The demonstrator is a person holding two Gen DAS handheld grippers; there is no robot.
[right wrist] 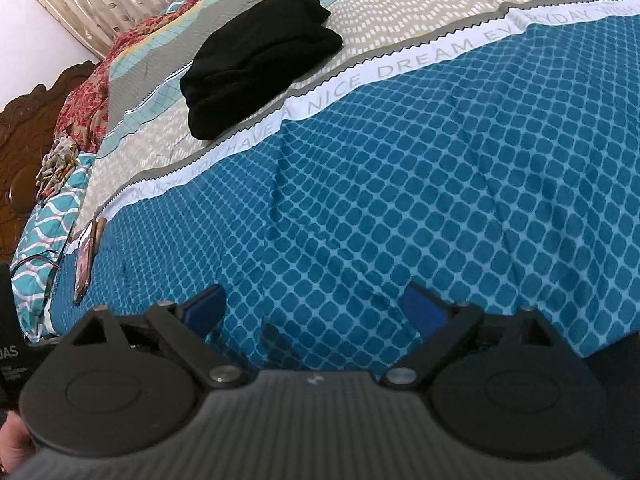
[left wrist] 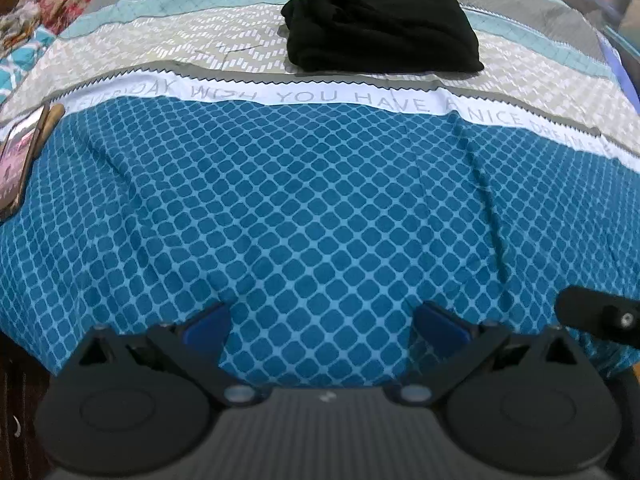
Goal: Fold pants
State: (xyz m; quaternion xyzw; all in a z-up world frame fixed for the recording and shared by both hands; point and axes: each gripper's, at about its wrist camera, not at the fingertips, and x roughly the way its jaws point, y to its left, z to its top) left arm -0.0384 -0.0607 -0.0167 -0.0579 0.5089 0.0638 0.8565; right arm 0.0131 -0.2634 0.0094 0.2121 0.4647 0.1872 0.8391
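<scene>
Left wrist view: pants (left wrist: pixel 380 20) folded in black bundle, upper centre, on bed (left wrist: pixel 320 208). Left hand-held gripper (left wrist: pixel 324 320) and right hand-held gripper (right wrist: pixel 316 304) both released, empty, well apart from pants. Folding looks finished; next, likely only tidy.

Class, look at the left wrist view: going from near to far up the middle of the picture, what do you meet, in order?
Left gripper, jaws open → blue diamond-patterned part of the bedsheet → white band with grey lettering → folded black pants on the beige stripe.
</scene>
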